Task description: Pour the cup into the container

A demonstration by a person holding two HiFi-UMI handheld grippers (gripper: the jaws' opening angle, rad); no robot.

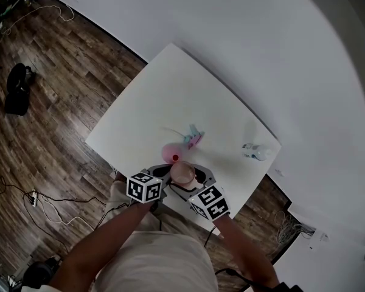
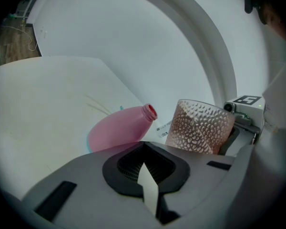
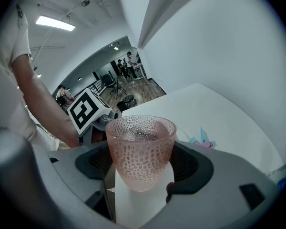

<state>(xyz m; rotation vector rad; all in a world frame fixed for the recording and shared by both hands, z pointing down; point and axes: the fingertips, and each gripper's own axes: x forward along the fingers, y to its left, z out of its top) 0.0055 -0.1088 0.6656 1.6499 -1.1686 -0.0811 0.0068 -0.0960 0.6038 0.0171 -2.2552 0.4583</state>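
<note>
Well, nothing's poured yet, I think: your right gripper [image 3: 143, 187]'s jaws hold the dimpled pink translucent cup [image 3: 140, 149] upright; left gripper [image 2: 148, 178]'s jaws closed, empty.

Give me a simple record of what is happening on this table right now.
held: dimpled translucent pink cup, upright between the fingers of the right gripper
left gripper: fingers shut, holding nothing
container: pink plastic bottle, neck uncapped, beside the cup
surface: white table
pouring: not yet begun
</note>
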